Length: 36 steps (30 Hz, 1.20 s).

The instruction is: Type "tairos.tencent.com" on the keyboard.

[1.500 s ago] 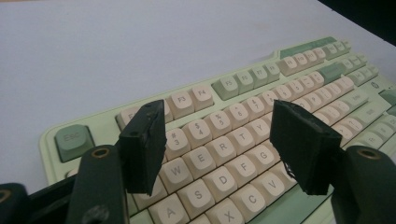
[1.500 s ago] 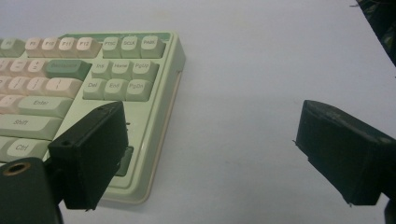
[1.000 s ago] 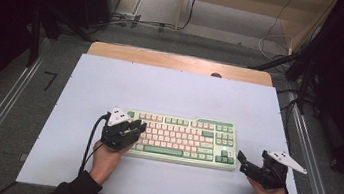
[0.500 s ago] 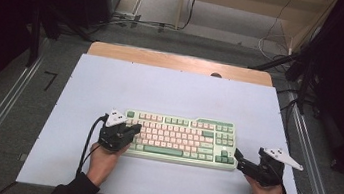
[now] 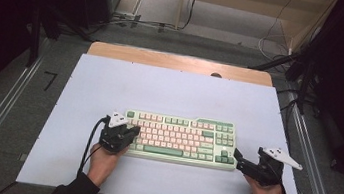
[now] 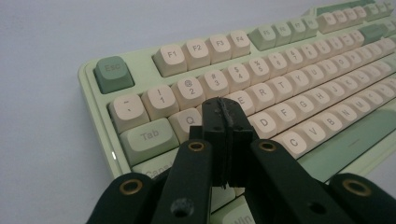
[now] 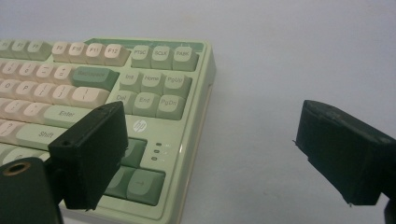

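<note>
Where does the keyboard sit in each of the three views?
High view: keyboard lies low and central on the white table.
Left gripper view: its Esc corner, behind the shut jaws.
Right gripper view: its arrow-key end, left, between open jaws.
Shared landmark: the dark green Backspace key.

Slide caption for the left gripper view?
Shut black tongs poised over the Q-W keys of a pale green and cream keyboard.

The keyboard lay on the table, toward my near edge, its long side running left to right; my left gripper sat over its left end, above the keys near Q; my right gripper stood just beside its right end, by the arrow keys.
</note>
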Available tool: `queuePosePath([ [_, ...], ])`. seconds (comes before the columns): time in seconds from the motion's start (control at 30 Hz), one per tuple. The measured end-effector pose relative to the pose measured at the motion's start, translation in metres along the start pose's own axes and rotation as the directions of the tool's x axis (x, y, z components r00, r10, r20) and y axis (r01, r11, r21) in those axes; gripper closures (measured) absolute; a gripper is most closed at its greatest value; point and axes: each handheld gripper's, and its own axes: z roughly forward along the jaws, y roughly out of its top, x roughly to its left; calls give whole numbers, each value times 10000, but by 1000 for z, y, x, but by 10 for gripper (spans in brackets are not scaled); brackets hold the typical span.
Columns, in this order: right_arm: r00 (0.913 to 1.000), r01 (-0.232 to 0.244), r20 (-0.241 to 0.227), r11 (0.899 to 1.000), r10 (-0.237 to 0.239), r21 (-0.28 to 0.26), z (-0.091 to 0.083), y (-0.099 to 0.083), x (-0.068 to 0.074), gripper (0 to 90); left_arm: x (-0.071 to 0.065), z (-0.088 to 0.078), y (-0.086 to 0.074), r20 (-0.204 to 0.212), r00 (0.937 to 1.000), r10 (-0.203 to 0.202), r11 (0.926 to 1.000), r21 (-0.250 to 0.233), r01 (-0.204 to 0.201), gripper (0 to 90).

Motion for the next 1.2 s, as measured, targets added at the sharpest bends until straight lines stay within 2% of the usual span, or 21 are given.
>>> queuePosePath([
  [0.07, 10000, 23, 5, 10000, -23, -8, 0, 0, 0, 77, 1, 1, 0, 36, 9999, -113, 9999, 34, 113, 893],
  [0.33, 10000, 17, 5, 10000, -17, 15, 0, 0, 0, 76, 1, 2, -1, 40, 9999, -128, 9996, 243, 127, 900],
  [0.47, 10000, 16, 6, 10000, -16, 1, 0, 0, 0, 77, 1, 1, -1, 186, 9996, -215, 9997, 95, 214, 900],
  [0.5, 10000, -5, 3, 10000, 5, -4, 0, 0, 0, 77, 2, -1, 0, 277, 9992, -273, 9996, -47, 275, 857],
  [0.53, 10000, -5, 3, 10000, 5, -4, 0, 0, 0, 77, 2, -3, 0, 419, 9985, -355, 9992, -178, 363, 857],
  [0.6, 10000, -8, 3, 10000, 8, 4, 0, 0, 0, 76, 2, -7, 2, 617, 9968, -499, 9970, -556, 533, 740],
  [0.67, 10000, -11, -7, 10000, 11, 11, 0, 0, 0, 77, 1, -10, 3, 630, 9970, -448, 9949, -869, 502, 578],
  [0.7, 10000, 5, 3, 10000, -5, 2, 0, 0, 0, 77, 1, -11, 4, 460, 9982, -393, 9944, -958, 436, 494],
  [0.73, 10000, 5, 3, 10000, -5, 2, 0, 0, 0, 77, 1, -11, 4, 372, 9986, -379, 9933, -1078, 417, 494],
  [0.77, 10000, 26, 5, 10000, -26, -8, 0, 0, 0, 77, 0, -12, 4, 287, 9989, -377, 9921, -1190, 408, 430],
  [0.83, 10000, 24, -2, 10000, -24, 4, 0, 0, 1, 77, 1, -12, 4, 185, 9989, -423, 9918, -1196, 442, 364],
  [1.0, 10000, 6, -80, 10000, -6, -62, 0, 1, 4, 110, 3, -12, 4, -21, 9985, -543, 9910, -1226, 536, 314],
  [1.2, 9993, 148, -335, 9998, -152, -114, 2, 3, 11, 130, 3, -13, 2, -79, 9986, -530, 9925, -1104, 518, 310],
])
